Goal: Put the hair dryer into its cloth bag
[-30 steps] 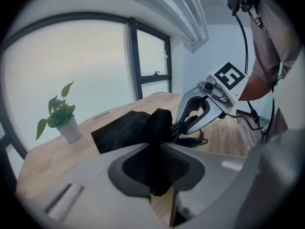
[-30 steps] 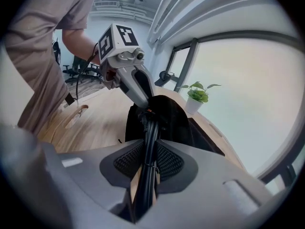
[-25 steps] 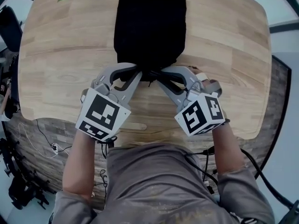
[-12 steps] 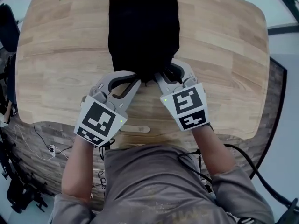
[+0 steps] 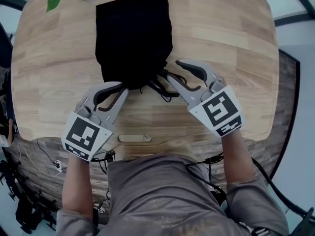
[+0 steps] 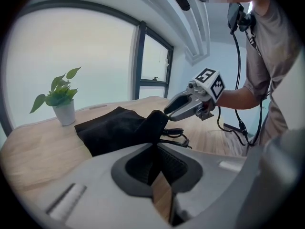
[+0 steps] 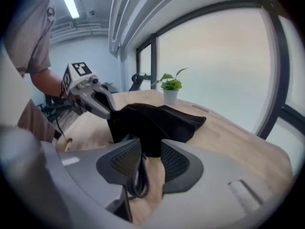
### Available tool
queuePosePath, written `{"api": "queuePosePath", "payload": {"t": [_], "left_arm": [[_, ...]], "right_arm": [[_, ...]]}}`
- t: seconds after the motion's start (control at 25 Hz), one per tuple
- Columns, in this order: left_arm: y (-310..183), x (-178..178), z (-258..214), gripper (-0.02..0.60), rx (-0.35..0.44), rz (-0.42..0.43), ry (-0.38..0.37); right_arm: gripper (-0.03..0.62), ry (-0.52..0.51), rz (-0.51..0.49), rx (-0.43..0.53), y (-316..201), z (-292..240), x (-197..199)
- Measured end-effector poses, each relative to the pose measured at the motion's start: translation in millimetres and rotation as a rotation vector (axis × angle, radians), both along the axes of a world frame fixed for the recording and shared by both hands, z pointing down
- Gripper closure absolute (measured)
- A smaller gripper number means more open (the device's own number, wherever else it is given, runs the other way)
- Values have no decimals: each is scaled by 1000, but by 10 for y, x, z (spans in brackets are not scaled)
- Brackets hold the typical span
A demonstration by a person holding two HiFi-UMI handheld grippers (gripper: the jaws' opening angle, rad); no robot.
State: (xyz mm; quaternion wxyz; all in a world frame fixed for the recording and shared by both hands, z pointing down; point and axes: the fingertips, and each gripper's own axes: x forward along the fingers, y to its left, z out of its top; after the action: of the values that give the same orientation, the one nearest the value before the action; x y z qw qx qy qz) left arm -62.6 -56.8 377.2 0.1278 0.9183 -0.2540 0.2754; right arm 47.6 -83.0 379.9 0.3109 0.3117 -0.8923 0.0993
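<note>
Wears a grey-brown T-shirt (image 5: pixel 167 195), faintly mottled, with short sleeves (image 5: pixel 258 200) ending above the elbows. Left gripper (image 5: pixel 122 88) and right gripper (image 5: pixel 173 70) alike: pale grey moulded shells, long curved jaws with dark inner edges, and dark grey pads (image 7: pixel 175 160) patterned with a fine raised grid. At the rear of each, a marker cube (image 5: pixel 219 111), white-faced, printed with bold black square patterns. Thin black cables (image 5: pixel 275 183) trailing from beside the right arm, more of them below the left wrist; another black lead (image 6: pixel 235 42) running down the front of the shirt from a small dark device (image 6: pixel 237 14) by the collar.
</note>
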Motion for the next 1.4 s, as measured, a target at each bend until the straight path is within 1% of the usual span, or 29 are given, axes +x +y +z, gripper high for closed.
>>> {"api": "queuePosePath", "payload": {"t": [0.04, 0.12, 0.28, 0.32, 0.44, 0.52, 0.64, 0.76, 0.84, 0.88, 0.92, 1.16, 1.4], "left_arm": [[-2, -8, 4, 552, -2, -5, 1], [-3, -17, 9, 552, -5, -13, -1], [-2, 19, -9, 552, -4, -5, 1], [-6, 39, -25, 552, -3, 5, 3], [-18, 68, -56, 552, 4, 22, 13], [-20, 75, -70, 552, 5, 27, 18], [-24, 80, -77, 552, 8, 37, 16], [-26, 95, -80, 552, 9, 41, 20], [-39, 108, -110, 552, 6, 31, 41], [-48, 112, -126, 552, 3, 27, 49], [-53, 114, -139, 552, 2, 27, 53], [-44, 80, -160, 552, 6, 30, 56], [152, 155, -237, 552, 16, 41, 53]], "right_arm": [[433, 47, -11, 3, -60, 88, 67], [441, 109, -68, 0, -130, 232, 95], [444, 182, -215, -3, -137, 403, 23], [456, 188, -233, 0, -146, 423, 17], [464, 193, -263, 15, -195, 453, 12], [471, 190, -304, 31, -206, 442, -15], [473, 167, -363, 2, -200, 415, -66], [495, 146, -388, -64, -211, 468, -79], [522, 151, -413, -77, -225, 514, -91], [549, 156, -429, -72, -226, 528, -104], [559, 163, -441, -64, -228, 534, -116], [563, 229, -452, -5, -158, 438, -31], [563, 317, -449, 31, 212, 204, 254]]}}
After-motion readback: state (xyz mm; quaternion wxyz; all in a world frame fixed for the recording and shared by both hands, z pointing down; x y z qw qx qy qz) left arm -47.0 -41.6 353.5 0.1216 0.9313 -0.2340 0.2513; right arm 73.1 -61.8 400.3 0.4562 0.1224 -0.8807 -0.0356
